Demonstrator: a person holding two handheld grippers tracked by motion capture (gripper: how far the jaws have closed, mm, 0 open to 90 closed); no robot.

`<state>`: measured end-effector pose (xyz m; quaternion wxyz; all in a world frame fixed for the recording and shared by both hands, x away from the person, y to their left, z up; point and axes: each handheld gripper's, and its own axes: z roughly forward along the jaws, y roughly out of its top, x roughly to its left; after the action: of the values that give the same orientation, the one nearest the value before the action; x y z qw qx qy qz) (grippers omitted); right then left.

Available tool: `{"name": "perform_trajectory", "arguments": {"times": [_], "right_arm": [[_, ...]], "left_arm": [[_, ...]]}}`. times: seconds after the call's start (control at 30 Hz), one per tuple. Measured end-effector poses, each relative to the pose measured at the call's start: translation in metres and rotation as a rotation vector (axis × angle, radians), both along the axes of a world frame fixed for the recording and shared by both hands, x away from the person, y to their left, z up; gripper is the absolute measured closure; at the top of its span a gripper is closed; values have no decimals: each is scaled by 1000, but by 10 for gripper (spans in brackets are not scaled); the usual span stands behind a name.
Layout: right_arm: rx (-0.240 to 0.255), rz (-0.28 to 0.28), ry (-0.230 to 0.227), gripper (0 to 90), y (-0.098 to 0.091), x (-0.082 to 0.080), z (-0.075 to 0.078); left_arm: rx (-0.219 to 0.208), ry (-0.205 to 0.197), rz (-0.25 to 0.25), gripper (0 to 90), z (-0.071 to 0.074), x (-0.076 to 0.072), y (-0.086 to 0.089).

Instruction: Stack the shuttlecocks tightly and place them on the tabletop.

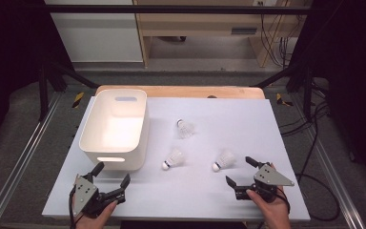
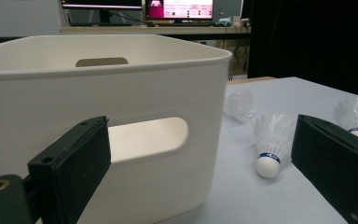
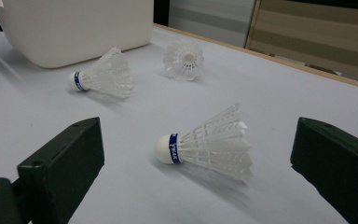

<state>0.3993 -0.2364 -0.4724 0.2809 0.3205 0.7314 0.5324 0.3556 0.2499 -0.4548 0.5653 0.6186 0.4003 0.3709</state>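
Starting at left: left gripper [image 1: 112, 172] spread wide, holding nothing, just before white bin [image 1: 89, 125]. Three shuttlecocks lie on table [image 1: 195, 191] right of bin; nearest shuttlecock [image 1: 223, 161] sits w/ right gripper [image 1: 239, 171] close behind, jaws released, not touching

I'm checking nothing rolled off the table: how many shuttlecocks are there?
3, all lying on the table: one just ahead of the right gripper at, one near the white bin's front corner, one farther back. The bin's inside looks empty.
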Motion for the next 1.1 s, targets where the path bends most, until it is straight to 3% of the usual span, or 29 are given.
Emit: {"name": "perform_trajectory", "arguments": {"times": [0.43,0.6,1.1], "right_arm": [[12,-6,-1,31,-1,1,0],[17,-9,-1,31,-2,1,0],[10,-37,26,45,-3,2,-2]], "left_arm": [[5,-35,82,31,-2,5,24],[13,-50,89,27,-3,9,28],[1,-35,97,25,-8,16,35]]}}
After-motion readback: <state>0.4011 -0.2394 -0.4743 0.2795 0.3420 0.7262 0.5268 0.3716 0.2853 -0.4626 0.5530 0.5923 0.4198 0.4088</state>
